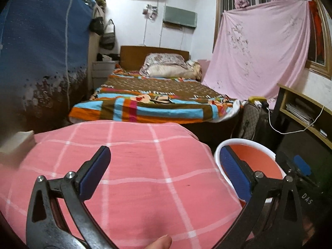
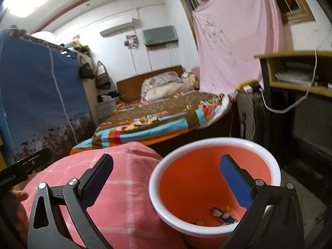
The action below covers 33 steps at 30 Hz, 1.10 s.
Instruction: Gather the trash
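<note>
Right claw (image 2: 166,183) (empty, spread) hangs over orange bin (image 2: 213,143) beside pink bedding (image 2: 116,186).

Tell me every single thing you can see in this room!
Bin: one, orange with white rim, beside the pink cloth.
Trash: a few small bits, mixed colours, on the bin's bottom.
Checked cloth: one, pink, nearest the cameras.
Bed: one, bright striped blanket, behind the pink cloth.
Pillows: a pile, flowery and cream, at the headboard.
Sheet: one, pale pink, hung by the window.
Wardrobe: one, blue fabric, left side.
Desk: one, wooden, right side.
Left claw: open, empty.
Right claw: open, empty.
</note>
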Available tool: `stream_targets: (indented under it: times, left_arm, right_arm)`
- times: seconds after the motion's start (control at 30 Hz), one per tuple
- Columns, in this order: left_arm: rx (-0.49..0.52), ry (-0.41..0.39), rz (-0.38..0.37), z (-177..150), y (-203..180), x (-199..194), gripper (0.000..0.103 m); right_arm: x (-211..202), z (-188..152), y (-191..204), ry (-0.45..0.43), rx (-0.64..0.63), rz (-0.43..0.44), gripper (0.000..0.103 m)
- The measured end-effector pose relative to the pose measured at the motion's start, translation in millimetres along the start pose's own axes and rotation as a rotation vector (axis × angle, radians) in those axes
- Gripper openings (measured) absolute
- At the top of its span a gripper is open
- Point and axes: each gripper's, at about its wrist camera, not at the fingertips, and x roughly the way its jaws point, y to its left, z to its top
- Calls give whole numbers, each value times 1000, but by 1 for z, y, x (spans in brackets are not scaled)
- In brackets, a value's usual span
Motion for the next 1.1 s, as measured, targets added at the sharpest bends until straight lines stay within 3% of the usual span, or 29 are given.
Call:
stream_targets:
  times: [0.37,0.67,0.87,1.1]
  left_arm:
    - [-31,-101,91,-13,32,-42,89]
    - [-47,-194,168,-27,50,-74,89]
    - [-59,-206,177,-36,59,-88,89]
    - [14,-189,170,-58,56,-104,89]
  right_arm:
    - [-25,-2,39,-117,-110,32,103]
    - [-33,-11,69,-145,-188,91,103]
    - [-44,-25,82,-133,-212,107,103]
    - [-68,-36,88,-147,-216,91,103]
